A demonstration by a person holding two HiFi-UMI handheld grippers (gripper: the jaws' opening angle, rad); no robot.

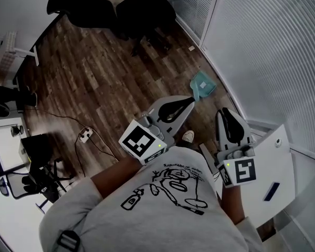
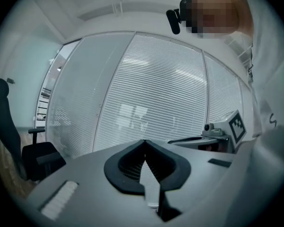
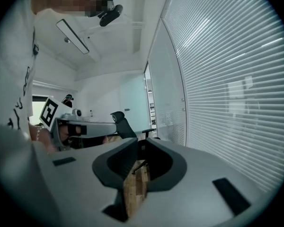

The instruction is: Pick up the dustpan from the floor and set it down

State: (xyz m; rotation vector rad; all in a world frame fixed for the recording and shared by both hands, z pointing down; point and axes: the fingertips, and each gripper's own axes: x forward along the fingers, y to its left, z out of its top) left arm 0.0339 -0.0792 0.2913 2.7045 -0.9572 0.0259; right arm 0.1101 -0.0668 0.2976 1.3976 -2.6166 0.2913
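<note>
Head view: the dustpan point(image 1: 202, 86), teal, lies flat on the wood floor point(image 1: 94, 77), close to the foot of the glass wall point(image 1: 262, 46) and apart from everything else. Your left gripper point(image 1: 188, 101) points toward it, its tip near the dustpan but not touching. Your right gripper point(image 1: 224, 112) is held beside it, nearer the wall. Two black chairs point(image 1: 142, 9) stand well away at the far end.

Left gripper view: the jaws are closed tip to tip, nothing between them. Only blinds and a chair point(image 2: 9, 136) lie ahead; the dustpan is not in sight here.

Right gripper view: jaws closed too, empty. A strip of floor shows through the gap behind the pads; no dustpan here.

Handling, judged: looks like thin moulded plastic, so light, stiff and rather slick. It should lift easily but may swing or slip if pinched on a flat face. The handle is too small to make out from here. Find it and take hold there, or failing that on a raised back edge, with the pads square across it. You must open a gripper before you reach in
</note>
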